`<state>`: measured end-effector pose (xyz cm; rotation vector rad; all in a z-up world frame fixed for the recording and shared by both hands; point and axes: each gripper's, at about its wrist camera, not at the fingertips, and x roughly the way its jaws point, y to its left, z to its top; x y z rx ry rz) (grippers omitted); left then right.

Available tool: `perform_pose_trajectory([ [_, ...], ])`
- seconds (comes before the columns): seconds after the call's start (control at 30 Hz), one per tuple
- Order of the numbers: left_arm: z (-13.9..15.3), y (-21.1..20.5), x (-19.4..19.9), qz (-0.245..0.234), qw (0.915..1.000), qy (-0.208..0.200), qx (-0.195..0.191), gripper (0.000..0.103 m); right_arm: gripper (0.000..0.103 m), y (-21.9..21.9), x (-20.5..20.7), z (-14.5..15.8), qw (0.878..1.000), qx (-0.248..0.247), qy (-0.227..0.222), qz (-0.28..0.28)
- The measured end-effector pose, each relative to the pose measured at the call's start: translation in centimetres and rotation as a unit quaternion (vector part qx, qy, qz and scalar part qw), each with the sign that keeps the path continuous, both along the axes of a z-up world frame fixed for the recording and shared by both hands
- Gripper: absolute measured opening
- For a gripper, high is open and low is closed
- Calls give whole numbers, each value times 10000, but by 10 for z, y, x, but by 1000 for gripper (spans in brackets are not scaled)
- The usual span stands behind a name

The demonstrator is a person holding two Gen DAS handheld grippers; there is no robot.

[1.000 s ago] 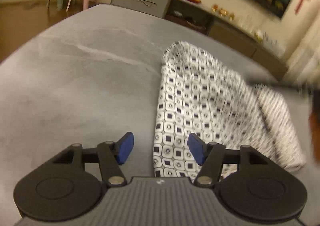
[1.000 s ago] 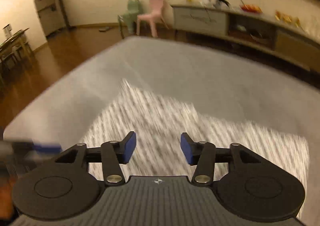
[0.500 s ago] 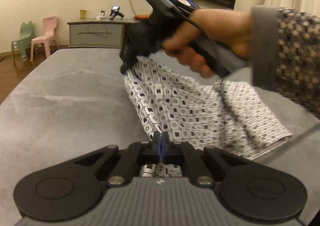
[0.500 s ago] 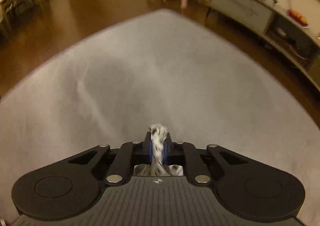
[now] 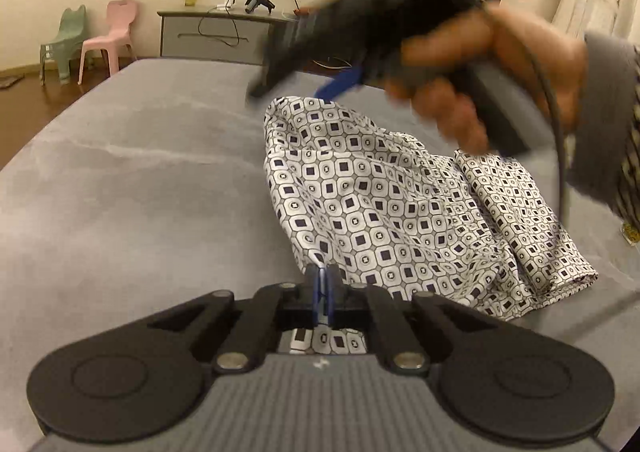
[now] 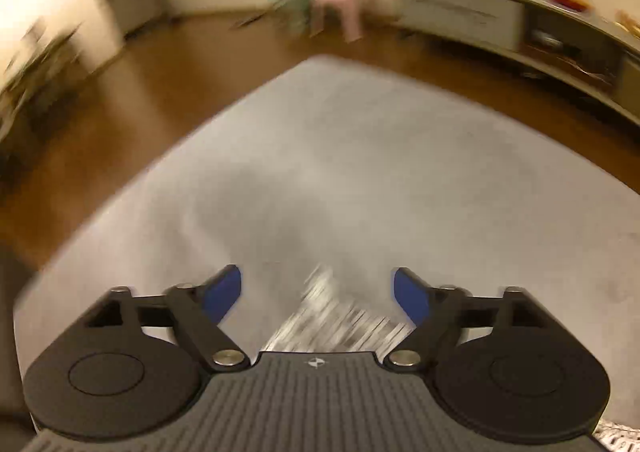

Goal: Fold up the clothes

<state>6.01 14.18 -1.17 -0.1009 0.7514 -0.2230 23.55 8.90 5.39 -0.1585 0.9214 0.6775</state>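
A white garment with a dark square print (image 5: 380, 204) lies partly folded on the grey table (image 5: 132, 188). My left gripper (image 5: 322, 292) is shut on the garment's near corner, low over the table. My right gripper (image 6: 318, 292) is open, and a blurred corner of the garment (image 6: 332, 316) lies just below it, between the fingers. In the left wrist view the right gripper (image 5: 340, 48) is blurred, held by a hand above the garment's far corner.
A grey sideboard (image 5: 216, 34) with small items stands along the far wall. A pink chair (image 5: 110, 34) and a green chair (image 5: 64, 38) stand on the wooden floor (image 6: 120, 124) beyond the table's far edge. A long low cabinet (image 6: 520, 20) runs along the wall.
Both grippers closed on garment corners half a second ago. My right gripper has since opened, let go of its corner and lifted. My left gripper stays shut on its corner.
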Motion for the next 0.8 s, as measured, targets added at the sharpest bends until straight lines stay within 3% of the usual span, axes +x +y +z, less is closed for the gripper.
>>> perform_pose_trajectory([
  [0.03,1,-1,-1,-25,10000,-8,16,2,44,9,-4,-11,9989,-403,-14,231],
  [0.07,1,-2,-2,-50,10000,-9,47,1,6,16,-6,-20,9970,-702,-75,312],
  [0.1,0,-4,-3,-57,9999,-15,142,1,6,22,-8,-28,9943,-989,-136,386],
  [0.2,-5,-5,-6,-68,9995,15,294,0,5,27,1,-25,9935,-1055,-396,172],
  [0.47,-4,7,1,218,9995,63,229,0,7,5,27,6,9982,51,-191,-561],
  [0.53,-3,16,4,433,9989,93,174,0,16,-3,35,6,9951,303,-264,-908],
  [0.6,-1,30,7,761,9971,78,44,2,38,-16,39,6,9918,484,-276,-1154],
  [0.67,5,44,8,1025,9947,-13,-51,13,42,-28,32,9,9899,681,-270,-1217],
  [0.8,7,55,16,1004,9947,84,-217,21,48,-48,-8,17,9919,672,-537,-934],
])
